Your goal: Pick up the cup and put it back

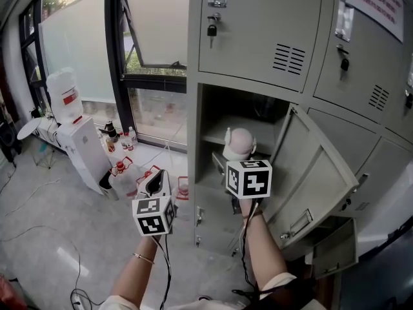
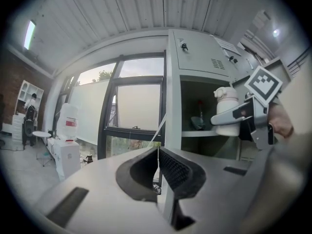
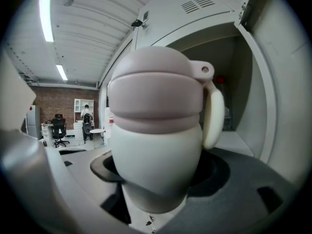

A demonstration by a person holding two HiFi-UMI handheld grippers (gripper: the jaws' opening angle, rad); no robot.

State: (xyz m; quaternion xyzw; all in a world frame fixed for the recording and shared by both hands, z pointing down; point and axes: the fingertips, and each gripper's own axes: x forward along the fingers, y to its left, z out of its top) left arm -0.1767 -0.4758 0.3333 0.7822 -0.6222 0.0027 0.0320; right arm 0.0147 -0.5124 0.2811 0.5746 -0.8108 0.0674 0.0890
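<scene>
Holding the cup [image 1: 238,144] at the locker [image 1: 219,108]
Right gripper [image 3: 156,179] fingers [image 3: 219,172] grasp it; putting back remains. Left gripper [image 2: 157,167] clenched, empty.

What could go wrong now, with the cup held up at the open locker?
1. The right gripper clamps the cup low on its rounded body, so the lidded top could tip or slip out.
2. The cup's side handle sticks out and might catch the shelf edge going in.
3. The open locker door hangs beside the right arm; a sideways swing could knock it.
</scene>
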